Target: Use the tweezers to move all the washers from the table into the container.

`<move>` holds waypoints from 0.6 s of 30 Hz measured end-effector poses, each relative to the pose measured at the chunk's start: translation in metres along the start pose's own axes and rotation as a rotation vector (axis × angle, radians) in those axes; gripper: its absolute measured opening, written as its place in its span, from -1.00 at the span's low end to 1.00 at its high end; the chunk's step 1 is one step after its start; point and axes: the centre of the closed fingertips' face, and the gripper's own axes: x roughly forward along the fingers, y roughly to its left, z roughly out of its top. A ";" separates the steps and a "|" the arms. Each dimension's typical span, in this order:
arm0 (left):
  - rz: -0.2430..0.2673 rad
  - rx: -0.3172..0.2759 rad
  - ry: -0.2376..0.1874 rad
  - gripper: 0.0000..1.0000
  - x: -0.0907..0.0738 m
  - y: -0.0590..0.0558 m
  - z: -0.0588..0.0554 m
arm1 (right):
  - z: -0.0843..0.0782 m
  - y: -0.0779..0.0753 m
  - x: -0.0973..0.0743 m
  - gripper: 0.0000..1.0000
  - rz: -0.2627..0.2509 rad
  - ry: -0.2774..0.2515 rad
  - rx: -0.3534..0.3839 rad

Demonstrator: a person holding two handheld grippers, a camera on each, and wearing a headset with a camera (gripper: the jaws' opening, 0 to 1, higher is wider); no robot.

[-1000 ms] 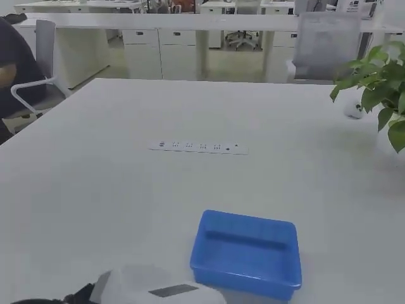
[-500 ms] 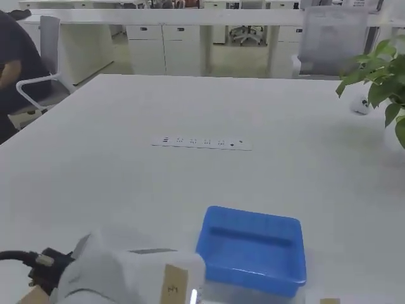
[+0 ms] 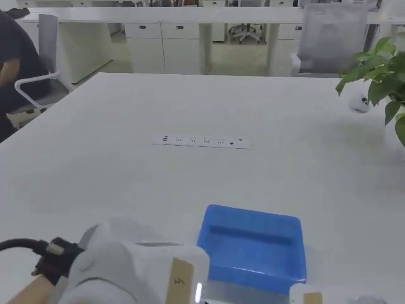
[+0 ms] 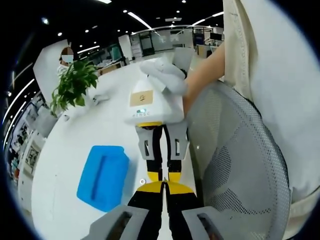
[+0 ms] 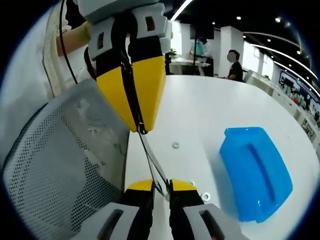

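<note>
Tool, near: the right gripper (image 5: 161, 190), at the bottom of the right gripper view. Its yellow-tipped jaws stand a narrow gap apart, and the lower end of the tweezers (image 5: 151, 156) lies in that gap. Whether the jaws pinch it cannot be told.

Tool, facing: the left gripper (image 4: 163, 185), at the bottom of the left gripper view, jaws pressed together. In the right gripper view it comes down from the top of the frame with its tips closed on the upper end of the tweezers. The tweezers run on a slant from one gripper to the other.

Two washers, both flat on the white table (image 3: 126, 183) and outside the container. One (image 5: 206, 196) is at lower centre, just right of the right gripper's jaws. The other (image 5: 175, 145) is mid-frame, between the tweezers and the container.

Grey mesh chair (image 4: 235, 170): right half of the left gripper view, at the table's near edge.

Blue rectangular container (image 3: 253, 244): lower centre of the head view, standing on the table.

White power strip (image 3: 202, 140): centre of the head view, beyond the container.

Green plant (image 3: 380, 63): upper right edge.

Person in dark clothes (image 3: 12, 57): upper left corner.
</note>
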 end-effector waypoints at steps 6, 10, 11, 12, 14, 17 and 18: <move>0.001 -0.016 -0.006 -1.00 0.001 0.003 0.000 | -0.001 -0.001 0.000 -0.86 -0.005 -0.002 0.015; -0.003 -0.020 -0.005 -1.00 0.001 0.004 0.000 | -0.002 -0.001 0.000 -0.86 -0.010 -0.003 0.018; -0.001 -0.007 -0.001 -1.00 0.001 0.004 0.001 | -0.001 -0.001 0.000 -0.86 -0.011 -0.003 0.021; -0.001 -0.006 0.002 -1.00 0.001 0.004 0.001 | -0.002 -0.001 0.000 -0.86 -0.012 -0.003 0.021; -0.003 0.000 0.007 -1.00 0.002 0.003 0.002 | -0.002 -0.001 0.000 -0.86 -0.016 -0.002 0.020; -0.009 -0.005 0.006 -1.00 0.004 0.003 0.002 | -0.004 -0.001 0.000 -0.86 -0.018 -0.003 0.027; -0.012 -0.013 0.004 -1.00 0.005 0.004 0.001 | -0.005 -0.002 0.000 -0.86 -0.016 -0.011 0.045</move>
